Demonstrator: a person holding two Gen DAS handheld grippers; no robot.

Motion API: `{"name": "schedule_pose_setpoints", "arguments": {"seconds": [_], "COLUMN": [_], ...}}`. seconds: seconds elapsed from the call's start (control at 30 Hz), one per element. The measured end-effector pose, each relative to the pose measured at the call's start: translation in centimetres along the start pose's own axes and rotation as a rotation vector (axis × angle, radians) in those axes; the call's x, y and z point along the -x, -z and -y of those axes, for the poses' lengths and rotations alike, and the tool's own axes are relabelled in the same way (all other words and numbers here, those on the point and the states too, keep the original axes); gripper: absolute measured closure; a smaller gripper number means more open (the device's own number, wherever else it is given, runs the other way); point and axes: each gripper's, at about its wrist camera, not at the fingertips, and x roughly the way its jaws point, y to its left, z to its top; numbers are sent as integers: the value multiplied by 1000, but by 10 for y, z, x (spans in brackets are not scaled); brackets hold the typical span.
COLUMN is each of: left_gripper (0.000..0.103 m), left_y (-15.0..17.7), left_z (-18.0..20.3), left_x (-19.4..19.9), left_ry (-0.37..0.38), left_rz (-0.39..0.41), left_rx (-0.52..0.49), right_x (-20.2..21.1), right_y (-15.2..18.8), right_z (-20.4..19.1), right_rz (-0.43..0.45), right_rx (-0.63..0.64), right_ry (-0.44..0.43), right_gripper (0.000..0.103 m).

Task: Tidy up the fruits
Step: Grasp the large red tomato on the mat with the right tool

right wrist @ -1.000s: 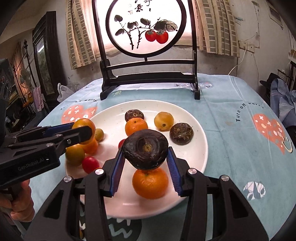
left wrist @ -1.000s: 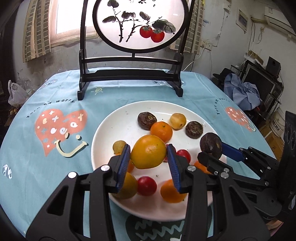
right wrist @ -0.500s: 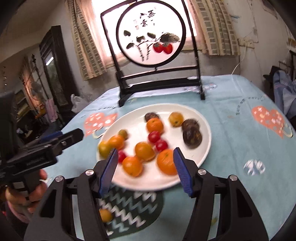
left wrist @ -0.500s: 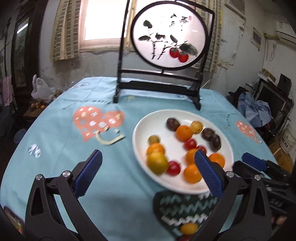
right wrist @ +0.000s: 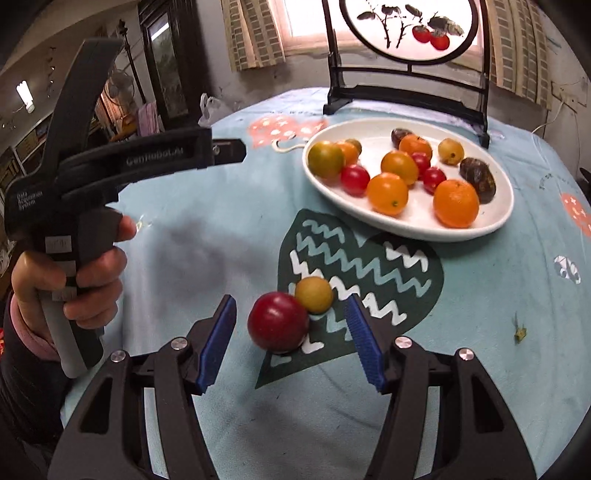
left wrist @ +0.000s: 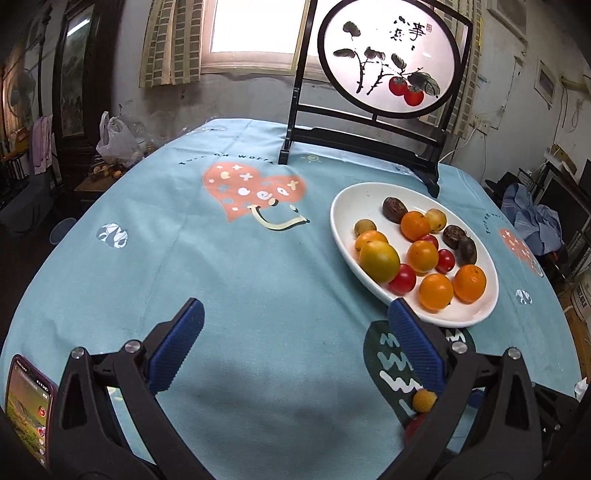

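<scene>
A white plate [left wrist: 343, 218] [right wrist: 498, 214] holds several oranges, red tomatoes and dark fruits, with a yellow-green fruit [left wrist: 379, 260] [right wrist: 325, 159] at its near left. A red fruit [right wrist: 277, 320] and a small yellow fruit [right wrist: 314, 295] lie touching on the dark green heart print, off the plate. My right gripper [right wrist: 291, 343] is open, its jaws either side of these two. My left gripper [left wrist: 295, 347] is open and empty over bare cloth left of the plate; it shows in the right wrist view [right wrist: 225, 149]. The small yellow fruit [left wrist: 424, 400] shows behind its right finger.
A black stand with a round painted screen [left wrist: 388, 62] [right wrist: 406, 29] stands behind the plate. A phone [left wrist: 27, 402] lies at the near left table edge. The table has a blue printed cloth [left wrist: 221, 258]. A plastic bag [left wrist: 114, 140] is beyond the far left edge.
Both grippers let go of their fruits onto the plate, opened and drew back toward the near edge. The right one now straddles the two loose fruits; the left swung left.
</scene>
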Motion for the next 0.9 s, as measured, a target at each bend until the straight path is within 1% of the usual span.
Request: {"name": "schedule_pose_setpoints", "arguments": {"seconds": [0.1,0.3,0.37,0.5,0.63,0.8,0.9], "left_gripper": [2,2,2,2,2,2,2], "left_y": [0,0,0,0,1,1,1], "left_z": [3,6,6,7,7,8,8], "left_x": [-1,1,0,1,0,-1,-1], "left_ry": [0,3,3,1,-1,-3,-6], "left_rz": [-7,-6,-7,-6,-7,-10,-11], "left_rx": [-13,-25,-26,-30,-32,-36,-40], "right_x": [-5,-11,-15,-19,-21,-23,-23], "right_y": [3,7,7,8,9,9,10], "right_z": [-1,-6,-6,-6,-7,-6,-7], "right_rz": [-31,-39,-48,-61,-60,-60,-60], "right_rx": [-9,15,21,28,33,33,36], "right_ry": [-17,-5,-5,-2,2,8,7], "right_gripper": [41,41,47,52,55,56,58]}}
